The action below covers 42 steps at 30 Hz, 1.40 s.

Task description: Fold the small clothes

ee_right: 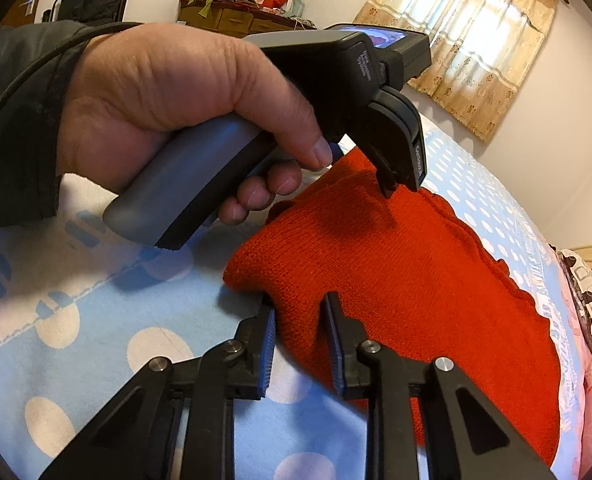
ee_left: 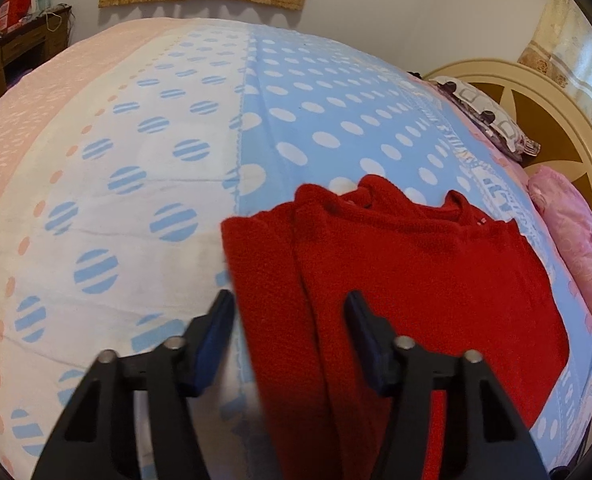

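A red knitted sweater (ee_left: 408, 280) lies partly folded on the bed, its left side turned over the body. In the left wrist view my left gripper (ee_left: 289, 304) is open, its jaws apart astride the sweater's folded left edge. In the right wrist view the sweater (ee_right: 396, 280) fills the middle. My right gripper (ee_right: 299, 306) is open, its jaws astride the sweater's near corner. The left gripper (ee_right: 400, 188) also shows there, held in a hand, its tips just above the sweater's far edge.
The bed has a blue and white dotted cover (ee_left: 175, 160). A pink pillow (ee_left: 572, 232) and a patterned pillow (ee_left: 484, 116) lie by the cream headboard (ee_left: 556, 112). A wooden desk (ee_right: 235, 20) with clutter stands by the wall. Curtains (ee_right: 468, 32) hang at the window.
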Available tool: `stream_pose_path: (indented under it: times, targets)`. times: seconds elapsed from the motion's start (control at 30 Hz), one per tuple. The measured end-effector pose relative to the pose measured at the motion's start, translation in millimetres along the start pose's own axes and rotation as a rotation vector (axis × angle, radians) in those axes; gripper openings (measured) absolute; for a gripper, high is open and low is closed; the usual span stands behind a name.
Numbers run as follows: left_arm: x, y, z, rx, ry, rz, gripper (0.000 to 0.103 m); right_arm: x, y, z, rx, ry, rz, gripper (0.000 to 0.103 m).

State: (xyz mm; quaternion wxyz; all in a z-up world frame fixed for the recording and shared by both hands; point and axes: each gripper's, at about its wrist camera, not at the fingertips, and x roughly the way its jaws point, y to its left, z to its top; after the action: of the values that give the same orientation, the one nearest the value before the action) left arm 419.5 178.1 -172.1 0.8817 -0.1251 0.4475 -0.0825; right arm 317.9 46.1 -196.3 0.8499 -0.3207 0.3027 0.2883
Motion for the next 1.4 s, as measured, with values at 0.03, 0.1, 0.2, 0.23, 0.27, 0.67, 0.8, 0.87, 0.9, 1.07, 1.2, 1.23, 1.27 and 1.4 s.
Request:
stream_pose_path:
  times: [0.03, 0.1, 0.2, 0.23, 0.27, 0.67, 0.8, 0.87, 0.9, 1.07, 1.2, 1.23, 1.27, 1.4]
  targets:
    - [0, 0, 0, 0.001, 0.002, -0.006, 0.045, -1, -1, 0, -0.002, -0.001, -0.001, 0.021]
    - [1, -2, 1, 0.006, 0.008, -0.019, 0.038, -1, -2, 0, -0.002, -0.003, -0.001, 0.019]
    - [1, -4, 1, 0.011, 0.005, -0.024, 0.028, -2, -7, -1, 0.002, -0.006, 0.001, 0.016]
    - [1, -4, 1, 0.008, 0.005, -0.034, 0.024, -2, -7, -1, 0.002, -0.007, 0.001, 0.015]
    - [1, -3, 2, 0.003, 0.007, -0.043, 0.023, -2, -7, -1, 0.002, -0.007, 0.001, 0.014]
    - [-1, 19, 3, -0.165, 0.017, -0.186, 0.013, -9, -14, -2, 0.016, -0.036, 0.002, 0.011]
    - [-9, 23, 5, -0.208, -0.011, -0.233, 0.013, -20, -26, -3, 0.049, -0.073, 0.006, 0.010]
    - [-13, 24, 7, -0.216, -0.021, -0.243, 0.013, -24, -31, -2, 0.065, -0.083, 0.012, 0.010]
    - [-15, 23, 8, -0.223, -0.030, -0.255, 0.013, -25, -32, -3, 0.070, -0.086, 0.014, 0.010]
    - [-22, 20, 12, -0.251, -0.055, -0.297, 0.013, -33, -42, -6, 0.108, -0.105, 0.022, 0.010]
    - [-22, 17, 15, -0.268, -0.055, -0.299, 0.013, -38, -49, -9, 0.140, -0.120, 0.023, 0.010]
    - [-23, 17, 15, -0.272, -0.056, -0.299, 0.012, -39, -52, -11, 0.151, -0.123, 0.025, 0.010]
    - [-23, 16, 16, -0.277, -0.058, -0.302, 0.012, -40, -56, -12, 0.163, -0.124, 0.029, 0.009]
    - [-27, 11, 19, -0.294, -0.070, -0.325, 0.012, -46, -68, -17, 0.202, -0.138, 0.030, 0.008]
